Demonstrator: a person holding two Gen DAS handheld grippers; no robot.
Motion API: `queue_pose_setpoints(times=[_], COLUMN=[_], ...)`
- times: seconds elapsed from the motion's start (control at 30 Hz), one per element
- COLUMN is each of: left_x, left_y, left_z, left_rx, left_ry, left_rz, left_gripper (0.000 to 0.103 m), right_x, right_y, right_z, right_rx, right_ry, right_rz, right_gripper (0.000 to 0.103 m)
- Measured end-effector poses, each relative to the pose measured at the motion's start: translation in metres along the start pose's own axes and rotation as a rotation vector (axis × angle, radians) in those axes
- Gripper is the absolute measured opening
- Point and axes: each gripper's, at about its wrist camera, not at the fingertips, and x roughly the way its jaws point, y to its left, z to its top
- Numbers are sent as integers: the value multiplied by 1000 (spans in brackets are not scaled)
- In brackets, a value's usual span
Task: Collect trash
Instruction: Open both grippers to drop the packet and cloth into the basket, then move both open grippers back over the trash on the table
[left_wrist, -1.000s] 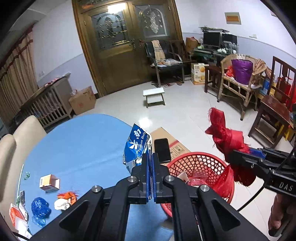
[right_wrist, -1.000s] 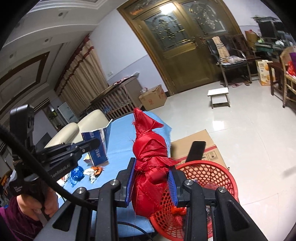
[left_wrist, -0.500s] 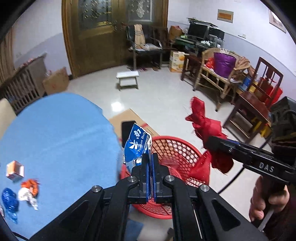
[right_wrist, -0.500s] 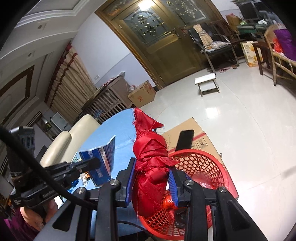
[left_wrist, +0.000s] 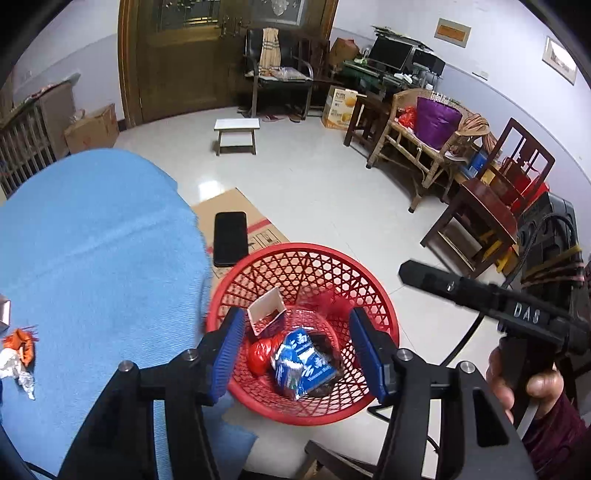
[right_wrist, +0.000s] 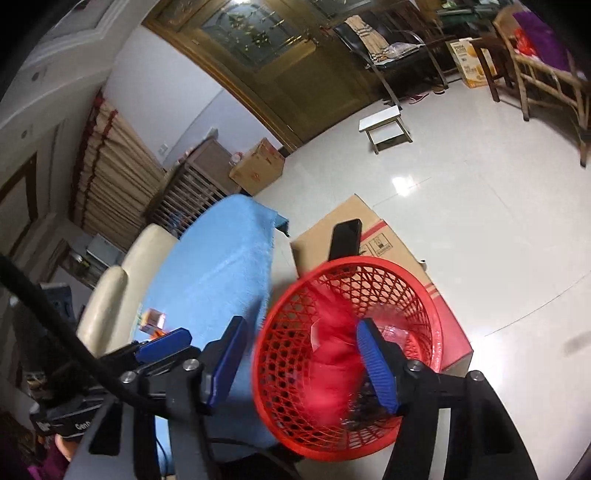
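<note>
A red mesh basket (left_wrist: 369, 288) stands on the floor beside the blue-clothed table (left_wrist: 92, 240). My left gripper (left_wrist: 297, 354) is open above it; the blue snack bag (left_wrist: 303, 365) lies inside with a small box (left_wrist: 266, 308) and red wrappers. My right gripper (right_wrist: 301, 363) is open over the basket (right_wrist: 406, 280); the red bundle (right_wrist: 332, 362) is blurred, dropping into it. Scraps of trash (left_wrist: 18, 354) lie on the table's left part.
A flat cardboard box (left_wrist: 240, 210) with a black phone (left_wrist: 229, 238) on it lies behind the basket. Chairs (left_wrist: 487, 214), a stool (left_wrist: 236, 134) and clutter line the room's far side. A cream chair (right_wrist: 122, 291) stands by the table.
Both grippers swung over the basket and opened. The blue bag left my left gripper and lies in the basket. The red bundle left my right gripper and falls in.
</note>
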Motion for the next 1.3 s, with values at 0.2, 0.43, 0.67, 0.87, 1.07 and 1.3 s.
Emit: queue_pose_setpoints(times=[0.2, 0.43, 0.67, 0.87, 1.07, 1.3], left_x=[-34, -103, -181, -218, -221, -218], left_y=[22, 89, 179, 235, 266, 303], left_z=[-33, -100, -168, -218, -241, -224], left_rx=[21, -98, -325, -502, -593, -608], left_ry=[-26, -92, -157, -184, -184, -196], left_rz=[157, 399, 623, 704, 698, 639], left_gripper=[61, 65, 66, 66, 67, 67], right_x=[-8, 21, 66, 108, 165, 233], right_y=[21, 79, 182, 258, 304, 342], right_z=[1, 1, -28, -66, -93, -115], right_rx=[-62, -171, -378, -535, -597, -669], right_ry=[-40, 14, 110, 204, 317, 418], right_rz=[22, 87, 189, 247, 277, 272], right_gripper=[67, 66, 66, 65, 61, 58])
